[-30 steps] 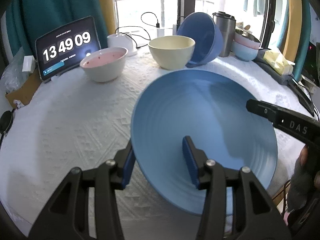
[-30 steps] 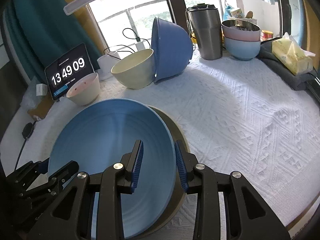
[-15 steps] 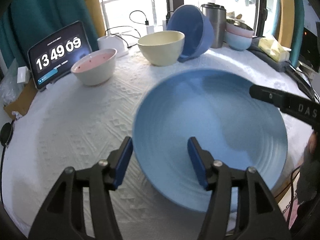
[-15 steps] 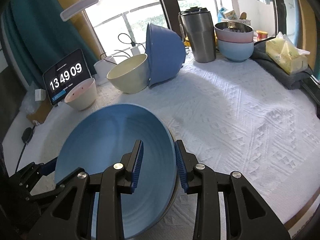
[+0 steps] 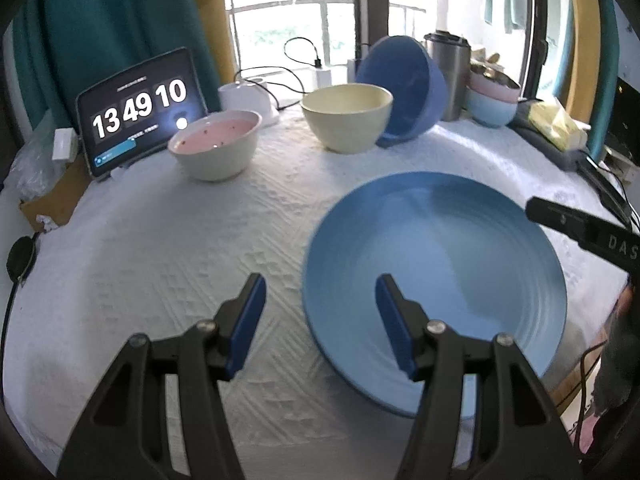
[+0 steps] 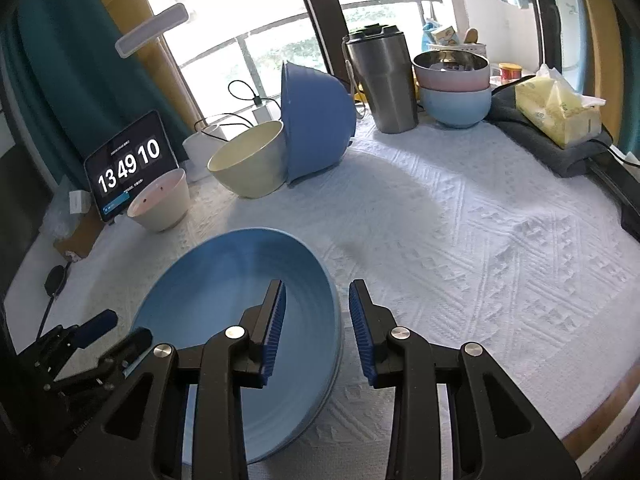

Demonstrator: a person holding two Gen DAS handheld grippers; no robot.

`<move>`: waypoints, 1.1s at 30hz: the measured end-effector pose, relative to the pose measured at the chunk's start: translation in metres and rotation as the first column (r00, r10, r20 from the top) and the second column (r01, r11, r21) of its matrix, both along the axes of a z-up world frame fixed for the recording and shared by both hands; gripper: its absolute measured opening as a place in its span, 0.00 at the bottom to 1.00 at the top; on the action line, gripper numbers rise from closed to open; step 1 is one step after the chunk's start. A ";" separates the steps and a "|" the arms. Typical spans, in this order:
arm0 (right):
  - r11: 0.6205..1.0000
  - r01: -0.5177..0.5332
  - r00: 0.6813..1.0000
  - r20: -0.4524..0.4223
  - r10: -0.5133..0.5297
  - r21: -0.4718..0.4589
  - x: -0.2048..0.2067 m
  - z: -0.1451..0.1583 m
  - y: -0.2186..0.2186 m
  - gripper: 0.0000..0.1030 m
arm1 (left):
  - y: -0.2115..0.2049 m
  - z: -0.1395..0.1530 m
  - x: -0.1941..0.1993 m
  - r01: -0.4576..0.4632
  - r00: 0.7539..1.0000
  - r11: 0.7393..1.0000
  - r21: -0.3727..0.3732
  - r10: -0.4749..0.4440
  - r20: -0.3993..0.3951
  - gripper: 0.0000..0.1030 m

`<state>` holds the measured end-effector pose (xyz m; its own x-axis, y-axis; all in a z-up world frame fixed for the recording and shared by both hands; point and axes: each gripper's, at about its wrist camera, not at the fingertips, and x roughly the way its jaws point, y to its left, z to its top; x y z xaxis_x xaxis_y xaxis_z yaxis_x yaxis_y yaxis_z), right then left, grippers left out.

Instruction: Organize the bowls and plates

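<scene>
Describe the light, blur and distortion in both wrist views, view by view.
Left wrist view: the window behind is blown out, the blue plate has a soft, slightly smeared left rim, and the fisheye bends the table edge into an arc. Right wrist view: backlit again, a broad soft shadow lies on the cloth, and dark vignette fills the corners.

A: Where does the blue plate (image 5: 460, 248) lie?
B: Flat on the white surface (image 5: 180, 260), well in front of the cream bowl (image 5: 347, 116).
A: And the other bowls?
B: The pink-lined bowl (image 5: 215, 143) stands upright left of the cream bowl; the dark blue bowl (image 5: 404, 88) leans tilted against its right side.
</scene>
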<state>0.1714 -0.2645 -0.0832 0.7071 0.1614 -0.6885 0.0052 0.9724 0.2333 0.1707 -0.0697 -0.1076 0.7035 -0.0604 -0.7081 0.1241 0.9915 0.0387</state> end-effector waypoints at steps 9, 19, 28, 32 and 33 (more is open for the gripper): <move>1.000 0.016 0.999 -0.034 -0.016 0.014 0.005 -0.009 -0.007 0.37 | 0.002 -0.012 0.010 -0.019 0.999 1.000 -0.025 0.018 -0.043 0.57; 0.999 0.003 0.995 -0.096 0.001 0.040 0.011 -0.032 -0.008 0.42 | -0.005 -0.027 0.019 -0.012 0.997 0.999 -0.036 0.009 -0.081 0.57; 0.996 -0.029 0.995 -0.090 0.036 0.083 0.013 -0.037 -0.005 0.46 | 0.000 -0.032 0.024 -0.015 0.998 0.991 -0.131 0.005 -0.070 0.58; 0.992 -0.065 0.993 -0.088 0.075 0.108 0.014 -0.039 0.003 0.46 | 0.001 -0.033 0.023 -0.013 0.998 0.987 -0.159 0.003 -0.064 0.58; 0.991 -0.075 0.992 -0.089 0.085 0.112 0.015 -0.040 0.005 0.46 | 0.001 -0.033 0.023 -0.009 0.998 0.985 -0.171 -0.002 -0.065 0.58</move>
